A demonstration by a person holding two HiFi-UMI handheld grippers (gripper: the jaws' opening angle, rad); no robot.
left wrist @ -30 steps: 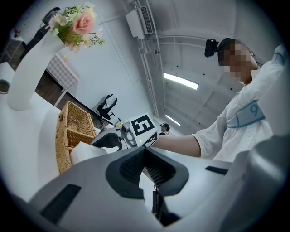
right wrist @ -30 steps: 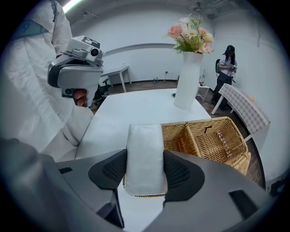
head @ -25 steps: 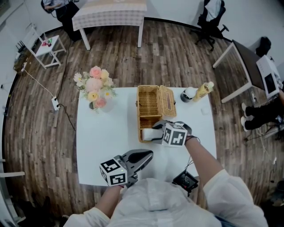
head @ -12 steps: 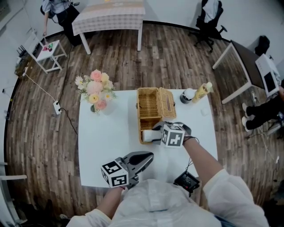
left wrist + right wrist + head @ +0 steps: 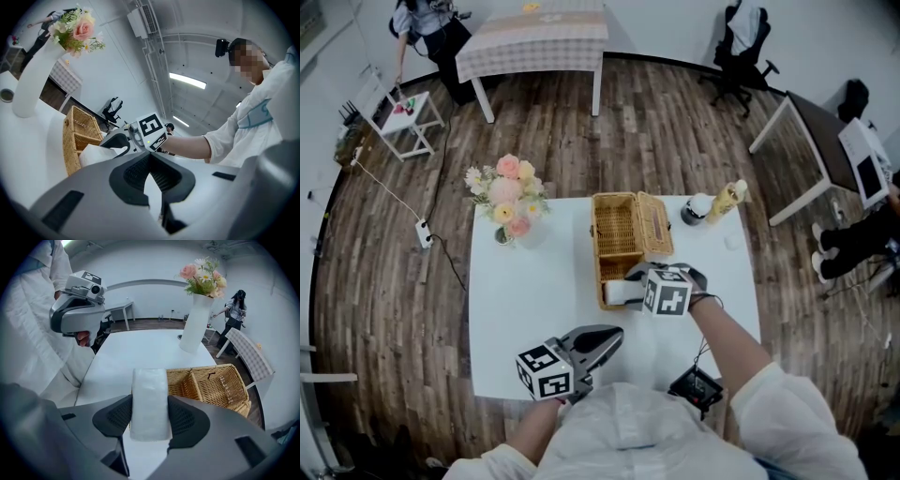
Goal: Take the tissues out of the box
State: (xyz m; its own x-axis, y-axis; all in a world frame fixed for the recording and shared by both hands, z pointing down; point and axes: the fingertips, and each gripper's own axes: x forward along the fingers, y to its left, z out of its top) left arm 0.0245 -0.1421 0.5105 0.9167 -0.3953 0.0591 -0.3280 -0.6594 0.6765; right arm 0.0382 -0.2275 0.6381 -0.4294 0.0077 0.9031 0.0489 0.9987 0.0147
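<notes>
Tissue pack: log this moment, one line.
right gripper: shut on pack | pack: near end of basket | left gripper: shut, empty

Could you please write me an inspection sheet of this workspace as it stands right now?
Surface: white table standing on a wood floor.
Job's things: wicker basket, lid open; tissue pack at its near end.
Clutter: vase of flowers far left; bottle and small round container far right; black device at the near right edge.
Grippers: right gripper shut on the tissue pack; left gripper shut, empty, over the near edge.
Cables: thin cable at the black device; power strip with cord on the floor.
Surroundings: checked-cloth table, office chair, desk, a person far left.
</notes>
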